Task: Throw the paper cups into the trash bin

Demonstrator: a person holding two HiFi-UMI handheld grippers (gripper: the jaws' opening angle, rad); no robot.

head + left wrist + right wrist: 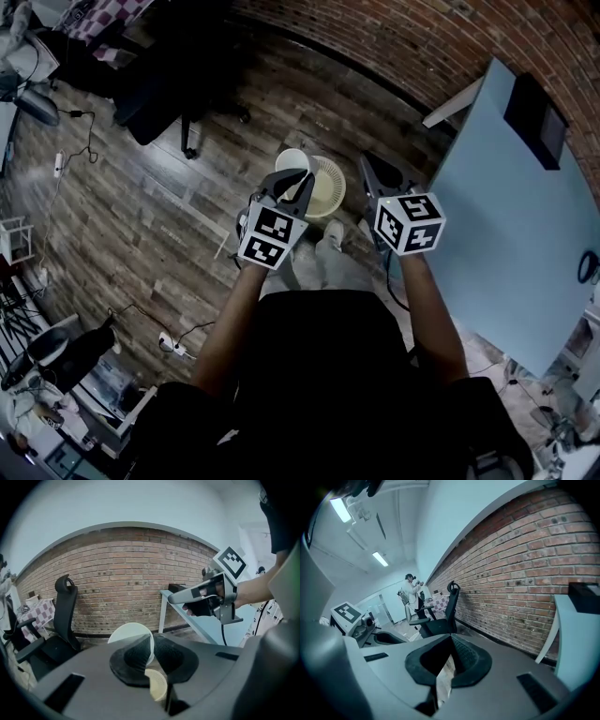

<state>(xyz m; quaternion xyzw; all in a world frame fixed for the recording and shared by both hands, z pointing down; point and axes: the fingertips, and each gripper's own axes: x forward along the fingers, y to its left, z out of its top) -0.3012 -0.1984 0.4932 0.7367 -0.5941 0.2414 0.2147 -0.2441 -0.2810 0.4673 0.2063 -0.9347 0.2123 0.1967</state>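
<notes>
Pinching the paper cup [292, 159] by its thin wall, my left gripper [151, 653] holds it over the trash bin [333, 192] on the floor [169, 206], with my right gripper [449, 656] at its right, jaws pressed together and empty; light and crushable, I judge, so a gentle rim pinch suits.

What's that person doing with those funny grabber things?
A person is working two grabbers. The left gripper pinches a paper cup by its rim, right above the white mesh trash bin that stands on the wooden floor. The right gripper is shut and holds nothing. The cup has not been dropped in yet.
</notes>
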